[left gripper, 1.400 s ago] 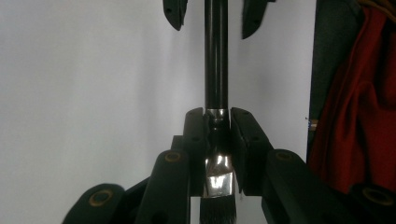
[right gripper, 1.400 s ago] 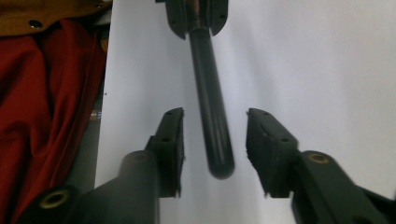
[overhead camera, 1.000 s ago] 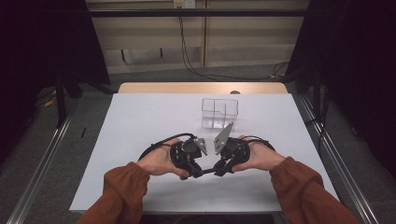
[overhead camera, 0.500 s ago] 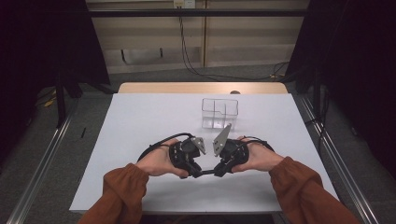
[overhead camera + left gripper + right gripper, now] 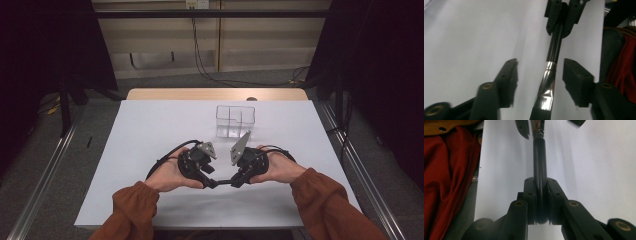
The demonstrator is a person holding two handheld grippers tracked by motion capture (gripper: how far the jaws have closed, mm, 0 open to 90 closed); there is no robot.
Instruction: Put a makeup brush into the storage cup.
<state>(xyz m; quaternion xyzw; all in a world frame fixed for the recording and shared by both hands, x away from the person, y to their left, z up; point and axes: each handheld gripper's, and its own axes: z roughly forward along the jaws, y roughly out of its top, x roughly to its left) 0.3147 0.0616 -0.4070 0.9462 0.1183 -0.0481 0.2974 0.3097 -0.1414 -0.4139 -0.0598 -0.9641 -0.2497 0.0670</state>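
Looks like a handoff mid-step: the right claw (image 5: 541, 202) is clamped on the black handle of a brush (image 5: 551, 62), held just above the table (image 5: 150, 130), while the left claw (image 5: 540, 75) sits spread around its metal ferrule. Next it'd need to close there, probably before heading to the clear box (image 5: 235, 120).

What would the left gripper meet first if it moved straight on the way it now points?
Most likely the right gripper. The left gripper has its jaws open on either side of a black brush handle, and the right gripper, shut on the handle's far end, lies straight ahead. How far off it is cannot be told.
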